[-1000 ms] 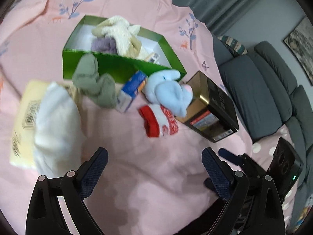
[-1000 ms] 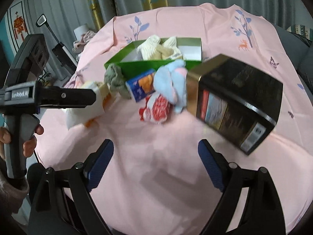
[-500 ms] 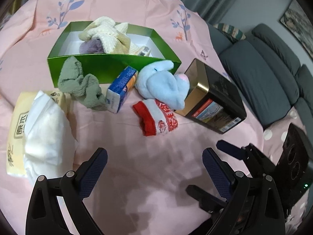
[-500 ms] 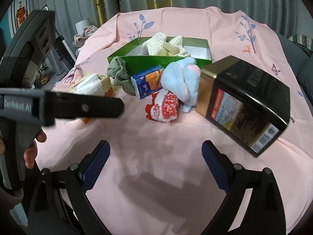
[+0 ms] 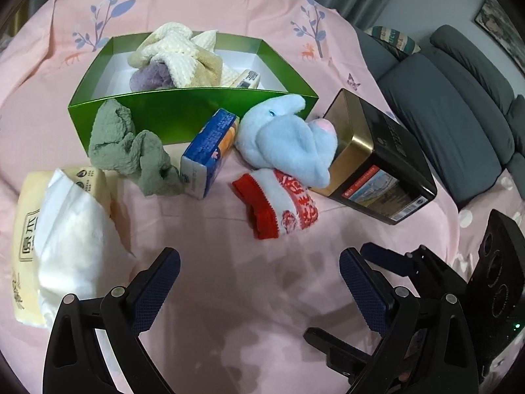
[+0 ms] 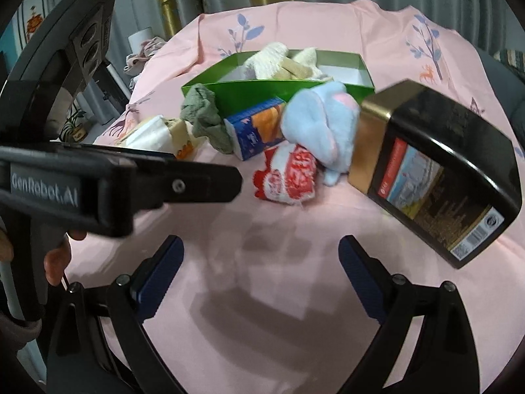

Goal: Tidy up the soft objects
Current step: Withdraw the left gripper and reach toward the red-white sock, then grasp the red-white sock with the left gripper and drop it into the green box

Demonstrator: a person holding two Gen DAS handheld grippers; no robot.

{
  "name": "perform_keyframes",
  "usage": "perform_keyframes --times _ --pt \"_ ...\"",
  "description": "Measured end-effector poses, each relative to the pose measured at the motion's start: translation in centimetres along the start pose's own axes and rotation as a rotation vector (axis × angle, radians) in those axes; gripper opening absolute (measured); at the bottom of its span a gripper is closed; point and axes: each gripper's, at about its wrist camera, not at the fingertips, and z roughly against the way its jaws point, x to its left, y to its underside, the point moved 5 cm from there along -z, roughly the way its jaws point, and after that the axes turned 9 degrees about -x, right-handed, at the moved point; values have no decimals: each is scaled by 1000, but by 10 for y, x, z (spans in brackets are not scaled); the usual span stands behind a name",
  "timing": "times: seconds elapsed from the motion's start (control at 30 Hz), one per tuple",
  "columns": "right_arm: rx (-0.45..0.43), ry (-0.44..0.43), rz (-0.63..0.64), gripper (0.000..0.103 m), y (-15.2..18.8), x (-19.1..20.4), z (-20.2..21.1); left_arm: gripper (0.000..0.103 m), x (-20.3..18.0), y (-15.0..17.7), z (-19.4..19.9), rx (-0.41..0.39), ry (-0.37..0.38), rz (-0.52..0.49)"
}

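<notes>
Pink surface (image 5: 262,295), sofa behind. Both tongs wide, empty: left tongs (image 5: 259,282), right tongs (image 6: 261,267). Sock (image 5: 279,207) just ahead, ready for pickup. Green box (image 5: 183,111) farther ahead holds soft things already.

Cluttered pink tablecloth (image 5: 262,295)

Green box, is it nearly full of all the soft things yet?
Not yet. The green box already holds cream, tan and purple cloths. Both grippers, left and right, are open and empty. The blue plush, red-and-white sock and green cloth remain outside on the pink tablecloth.
</notes>
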Motion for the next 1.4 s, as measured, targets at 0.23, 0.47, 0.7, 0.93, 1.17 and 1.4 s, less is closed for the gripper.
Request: perform_keyframes --times 0.23,0.47,0.7,0.93,1.17,1.4 --pt "4 -31 -54 92 -5 -10 -15 98 -1 -1 -20 31 -3 -14" --pt "5 -23 -71 79 -13 -16 -37 98 -2 -7 -41 41 -19 -19" --pt "17 -20 -47 70 -18 -27 -50 89 -2 -16 -59 43 -1 35" --pt "26 -99 -102 41 -18 -32 -62 66 -3 -19 -67 55 49 69" --pt "12 -123 -104 35 -16 -23 -51 52 -15 -11 -55 48 84 60" --pt "4 -189 -46 35 -8 11 -17 51 -15 7 -13 18 109 90"
